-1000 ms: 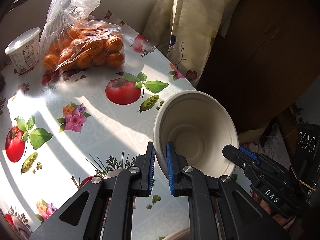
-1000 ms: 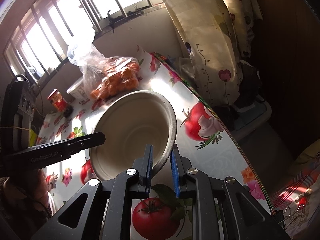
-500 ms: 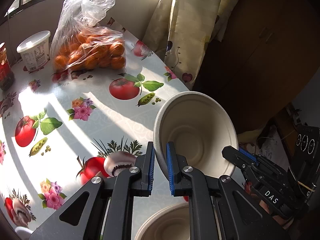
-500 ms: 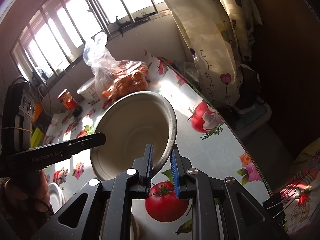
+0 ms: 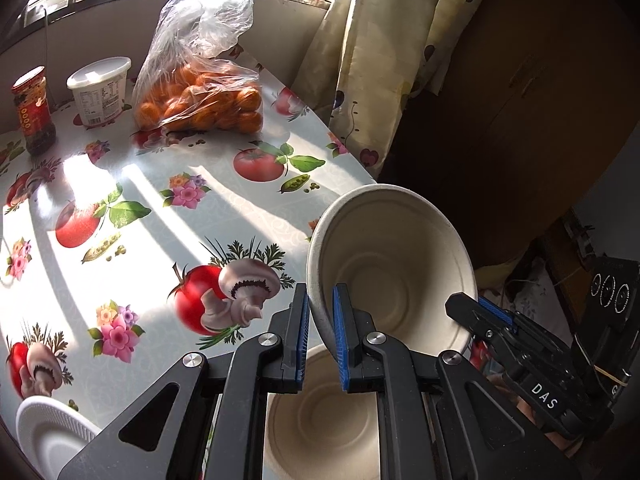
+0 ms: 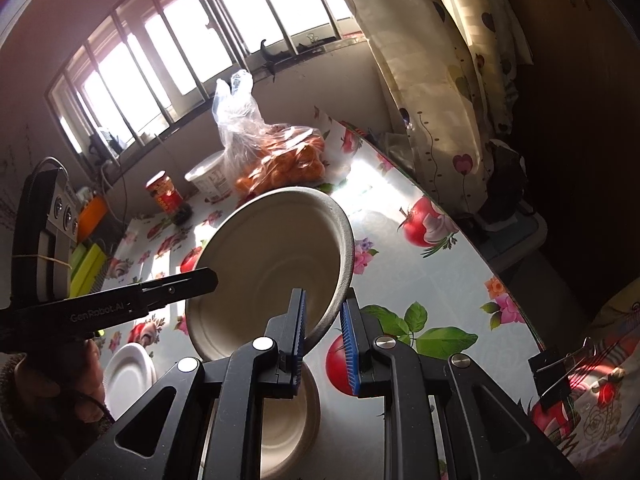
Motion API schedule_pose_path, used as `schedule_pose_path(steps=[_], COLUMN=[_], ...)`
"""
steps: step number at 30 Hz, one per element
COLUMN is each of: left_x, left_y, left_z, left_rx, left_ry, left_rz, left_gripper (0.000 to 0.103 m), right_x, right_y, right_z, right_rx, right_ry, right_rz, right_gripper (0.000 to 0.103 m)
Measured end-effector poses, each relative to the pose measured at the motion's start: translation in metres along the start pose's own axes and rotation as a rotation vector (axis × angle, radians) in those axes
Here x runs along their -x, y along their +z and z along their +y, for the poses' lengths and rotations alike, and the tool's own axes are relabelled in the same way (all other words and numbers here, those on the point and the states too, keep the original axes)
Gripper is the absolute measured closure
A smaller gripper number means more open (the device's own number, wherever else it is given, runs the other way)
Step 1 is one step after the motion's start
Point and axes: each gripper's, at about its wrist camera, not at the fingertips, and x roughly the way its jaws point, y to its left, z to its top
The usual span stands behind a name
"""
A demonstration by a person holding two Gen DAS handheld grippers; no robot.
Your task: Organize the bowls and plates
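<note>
A beige paper bowl (image 5: 394, 276) hangs tilted in the air between both grippers. My left gripper (image 5: 321, 330) is shut on its left rim. My right gripper (image 6: 324, 326) straddles the opposite rim (image 6: 340, 280), with a visible gap on its right pad; it also shows in the left wrist view (image 5: 480, 312). A second beige bowl (image 5: 320, 420) sits on the table right below, also seen in the right wrist view (image 6: 286, 420). A small white plate (image 5: 52, 436) lies at the table's near left, also in the right wrist view (image 6: 128, 376).
The round table (image 5: 160, 208) has a fruit-print cloth. At its far side stand a bag of oranges (image 5: 200, 100), a white tub (image 5: 100, 92) and a red jar (image 5: 34, 110). A curtain (image 5: 384, 60) hangs beyond the table's right edge.
Both grippers have pulled back and up with the bowl. The second bowl and the white plate have come into view below. The right jaws have widened slightly around the rim.
</note>
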Motion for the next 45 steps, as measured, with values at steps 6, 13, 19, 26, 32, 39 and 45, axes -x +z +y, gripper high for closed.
schedule_pose_path(steps=[6, 13, 19, 26, 32, 39, 45], left_x=[0.014, 0.027, 0.034, 0.035, 0.033, 0.031, 0.031], left_y=[-0.016, -0.037, -0.052, -0.067, -0.077, -0.088, -0.093], left_z=[0.005, 0.012, 0.016, 0.017, 0.019, 0.022, 0.022], left_rx=[0.029, 0.069, 0.094, 0.111, 0.124, 0.140, 0.143], left_ry=[-0.005, 0.000, 0.005, 0.010, 0.013, 0.022, 0.025], left_rz=[-0.012, -0.018, -0.027, -0.018, -0.007, 0.007, 0.008], left_gripper=[0.091, 0.091, 0.091, 0.091, 0.091, 0.091, 0.091], right_x=[0.008, 0.013, 0.016, 0.019, 0.019, 0.014, 0.013], right_y=[-0.012, -0.027, -0.039, -0.050, -0.057, -0.065, -0.068], right_z=[0.012, 0.021, 0.028, 0.030, 0.031, 0.029, 0.029], right_rx=[0.017, 0.025, 0.032, 0.029, 0.033, 0.029, 0.033], right_ry=[0.010, 0.029, 0.039, 0.039, 0.037, 0.039, 0.033], right_rz=[0.005, 0.019, 0.029, 0.040, 0.048, 0.071, 0.080], right_gripper=[0.086, 0.086, 0.086, 0.086, 0.086, 0.085, 0.085])
